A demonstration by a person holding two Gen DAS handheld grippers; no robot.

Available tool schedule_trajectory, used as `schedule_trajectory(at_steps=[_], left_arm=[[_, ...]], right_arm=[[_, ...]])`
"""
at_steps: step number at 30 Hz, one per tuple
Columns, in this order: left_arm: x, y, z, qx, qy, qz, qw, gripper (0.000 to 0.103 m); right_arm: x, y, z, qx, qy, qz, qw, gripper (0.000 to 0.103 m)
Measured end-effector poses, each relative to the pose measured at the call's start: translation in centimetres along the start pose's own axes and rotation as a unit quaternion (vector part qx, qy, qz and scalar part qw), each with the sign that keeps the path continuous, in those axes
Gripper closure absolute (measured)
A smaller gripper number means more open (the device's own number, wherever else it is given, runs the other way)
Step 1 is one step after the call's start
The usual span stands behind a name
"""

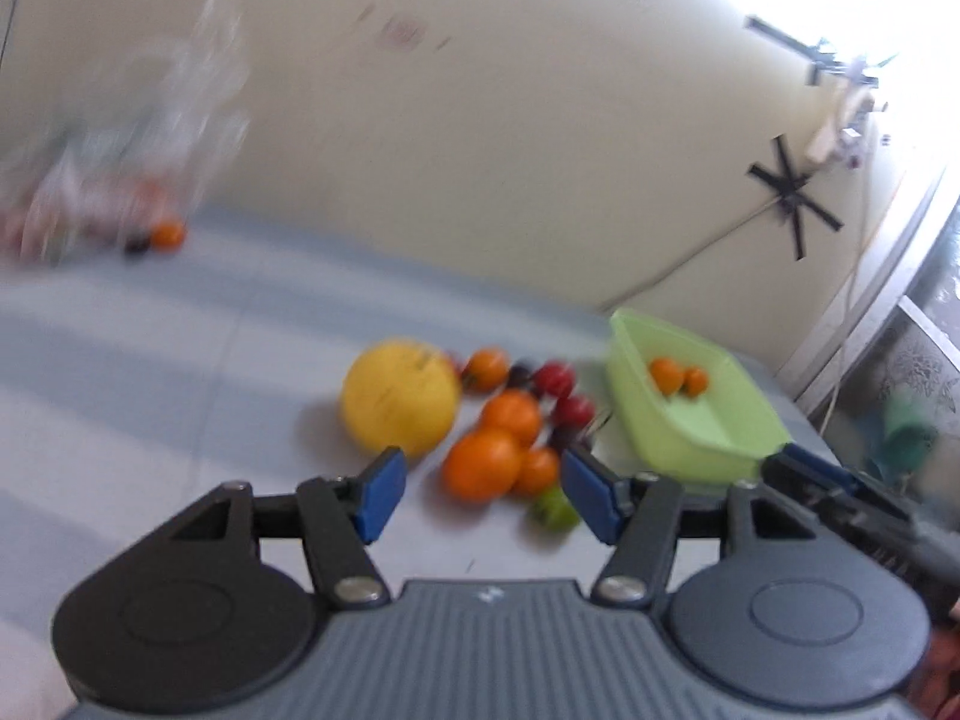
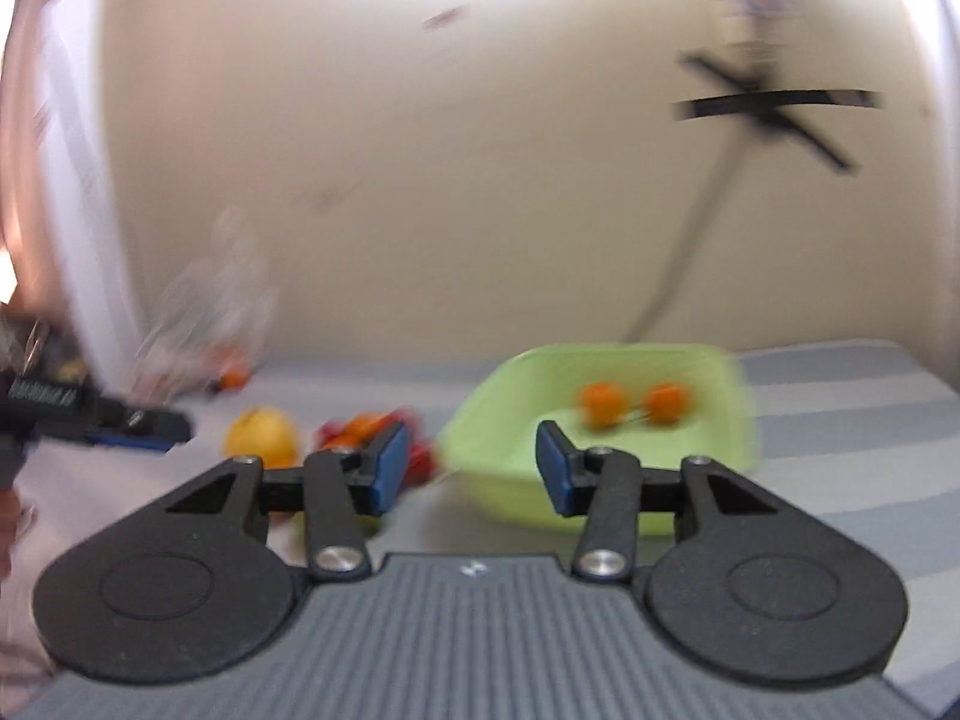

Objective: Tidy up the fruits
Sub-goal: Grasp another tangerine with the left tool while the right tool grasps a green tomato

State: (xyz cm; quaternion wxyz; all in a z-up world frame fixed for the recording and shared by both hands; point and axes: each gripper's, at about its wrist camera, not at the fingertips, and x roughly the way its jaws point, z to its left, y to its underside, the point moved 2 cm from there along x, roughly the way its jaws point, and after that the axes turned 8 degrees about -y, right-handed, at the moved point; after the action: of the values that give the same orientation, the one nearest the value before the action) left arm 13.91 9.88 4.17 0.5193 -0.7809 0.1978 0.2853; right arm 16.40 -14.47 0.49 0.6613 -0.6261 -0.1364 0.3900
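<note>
A pile of fruit lies on the striped cloth: a big yellow fruit, several oranges, dark red plums and a small green fruit. A light green tub to their right holds two small oranges. My left gripper is open and empty, just short of the oranges. My right gripper is open and empty in front of the tub, whose two oranges show beyond it. The yellow fruit lies to its left. Both views are blurred.
A clear plastic bag with more fruit sits at the far left by the wall, a loose orange beside it. The right gripper's body shows at the left view's right edge. A cream wall stands behind.
</note>
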Motion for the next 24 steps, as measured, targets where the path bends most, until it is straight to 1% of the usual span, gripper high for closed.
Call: schedule_trajectory(at_steps=[2, 4, 6, 7, 9, 10, 11, 12, 13, 14, 17, 18, 19, 20, 21, 24], left_arm=[[1.2, 0.3, 0.8, -0.019, 0.011, 0.018, 0.9996, 0.046], [2.5, 0.2, 0.8, -0.033, 0.031, 0.034, 0.9984, 0.046], [3.7, 0.4, 0.8, -0.043, 0.044, 0.049, 0.9969, 0.046], [4.4, 0.5, 0.9, -0.047, 0.043, 0.054, 0.9965, 0.046], [5.8, 0.6, 1.0, -0.058, 0.043, 0.066, 0.9952, 0.046], [6.2, 0.6, 1.0, -0.064, 0.045, 0.07, 0.9944, 0.045], [6.7, 0.5, 1.0, -0.07, 0.046, 0.073, 0.9938, 0.041], [6.7, 0.6, 1.4, -0.074, 0.045, 0.073, 0.9935, 0.04], [7.0, 0.6, 1.4, -0.077, 0.042, 0.074, 0.9934, 0.038], [7.3, 0.6, 1.4, -0.08, 0.041, 0.075, 0.9932, 0.037], [7.9, 0.3, 1.3, -0.09, 0.041, 0.071, 0.9925, 0.037], [8.1, 0.3, 1.3, -0.095, 0.04, 0.07, 0.9922, 0.038], [8.2, 0.3, 1.2, -0.098, 0.038, 0.069, 0.992, 0.045], [8.4, 0.3, 1.1, -0.099, 0.036, 0.071, 0.9918, 0.059], [8.5, 0.4, 0.9, -0.099, 0.032, 0.075, 0.9917, 0.061], [8.0, 1.1, 0.5, -0.089, 0.024, 0.063, 0.9937, 0.061]], right_arm=[[1.9, 0.8, 2.4, -0.031, -0.018, 0.029, 0.999, 0.055], [4.1, 1.4, 4.1, -0.057, -0.032, 0.051, 0.997, 0.055], [5.3, 2.1, 5.5, -0.098, -0.029, 0.063, 0.993, 0.055], [5.4, 2.2, 6.4, -0.121, -0.028, 0.072, 0.99, 0.055], [5.9, 2.6, 6.8, -0.155, -0.022, 0.086, 0.984, 0.055], [6.5, 2.9, 6.9, -0.169, -0.019, 0.093, 0.981, 0.055], [6.8, 3.1, 7.1, -0.179, -0.017, 0.098, 0.979, 0.055], [7.1, 3.2, 7.1, -0.187, -0.012, 0.102, 0.977, 0.055], [7.5, 3.4, 7.1, -0.195, -0.007, 0.108, 0.975, 0.056], [7.8, 3.6, 7.0, -0.199, -0.003, 0.113, 0.973, 0.062], [7.9, 3.8, 6.9, -0.2, -0.002, 0.109, 0.974, 0.072], [8.0, 4.0, 7.0, -0.199, -0.004, 0.108, 0.974, 0.072], [7.9, 4.0, 7.0, -0.196, -0.005, 0.106, 0.975, 0.072], [7.8, 4.1, 6.9, -0.191, -0.007, 0.105, 0.976, 0.072], [7.4, 4.1, 6.9, -0.186, -0.009, 0.102, 0.977, 0.072], [5.8, 4.1, 6.9, -0.172, -0.011, 0.087, 0.981, 0.072]])
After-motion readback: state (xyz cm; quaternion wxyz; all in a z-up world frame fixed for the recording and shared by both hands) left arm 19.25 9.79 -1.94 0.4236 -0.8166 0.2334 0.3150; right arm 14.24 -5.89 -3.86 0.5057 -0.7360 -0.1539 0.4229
